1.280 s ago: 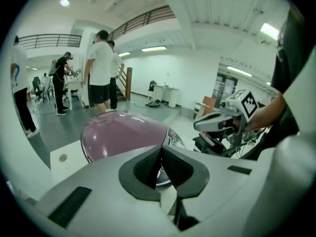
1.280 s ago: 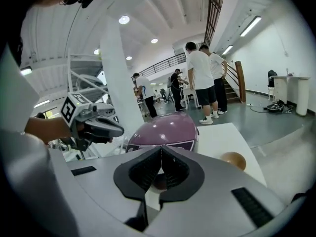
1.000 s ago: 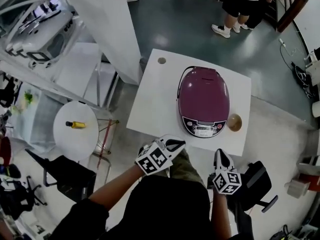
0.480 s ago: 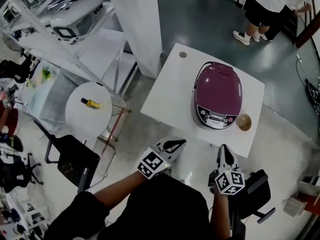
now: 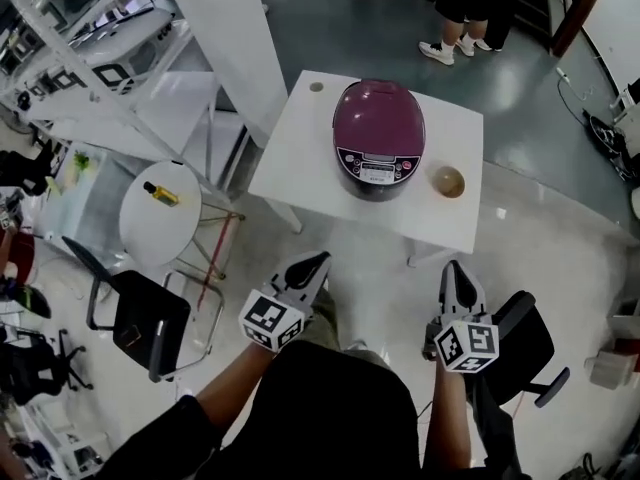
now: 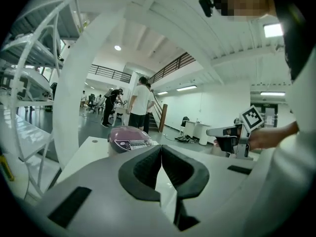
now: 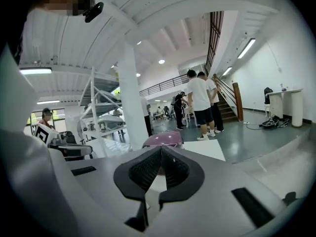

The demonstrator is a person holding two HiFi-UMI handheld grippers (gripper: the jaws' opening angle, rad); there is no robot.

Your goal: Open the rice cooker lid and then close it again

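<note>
We are holding the left claw (image 5: pixel 318 260) with its jaws pressed together on nothing, and the right claw (image 5: pixel 455 266) is sitting the same way, pinched closed and empty. Both are hanging in front of us, well apart from the table (image 5: pixel 290 173). The cooker (image 5: pixel 378 133) is standing on that table with its lid (image 5: pixel 379 108) lying down flat and its panel (image 5: pixel 377 169) facing us. That is fitting two stages alike: a lid waiting to be lifted, or one already lowered again.

We are seeing these risks if a claw is going in to the cooker. Pinched tips are making a narrow, hard point, so they may be slipping off the glossy dome or its catch. The cooker is probably resting loose on a smooth top, so a sideways push may be sliding it. A bowl (image 5: pixel 447 181) is sitting near its right side and may be getting knocked by the right claw.

As for writing, the panel is showing print too small for us to read, and we are finding no brand. The cubes (image 5: pixel 268 320) on the claws are bearing only square black-and-white patterns.
</note>
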